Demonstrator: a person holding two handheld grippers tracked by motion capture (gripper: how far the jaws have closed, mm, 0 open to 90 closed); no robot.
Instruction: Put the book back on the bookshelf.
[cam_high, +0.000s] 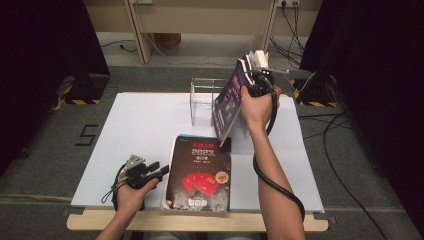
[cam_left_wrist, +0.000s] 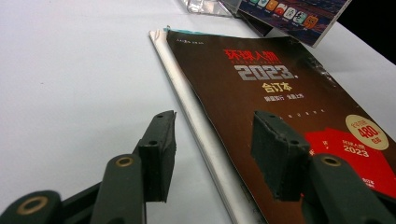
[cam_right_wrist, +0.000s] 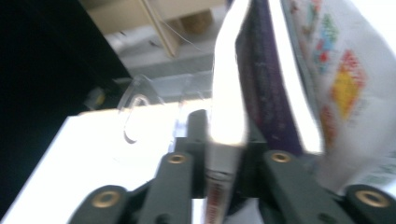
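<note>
A pale wooden table edge is running along the near side, and a large white sheet, smooth and matte, is covering almost the whole tabletop. On its near left, the person's left hand is resting on the sheet and holding the left gripper, whose black jaws are standing wide apart with nothing between them. In the left gripper view the left gripper is pointing at the spine edge of a dark book, one jaw over the white sheet and the other over the cover.

That dark book is lying flat near the middle of the near edge, thick and glossy, with a brown-black cover, red cards and "2023" printed on it.

Farther back and right, the right hand is raised above the table, and the right gripper is clamping a purple book by its upper edge, holding it tilted in the air. In the right gripper view the right gripper is closing tight on a white spine edge of the purple book.

Just left of the book, a clear acrylic holder is standing on the far part of the sheet.

Beyond the table, grey carpet, black curtains, trailing cables and a wooden frame are filling the room.
</note>
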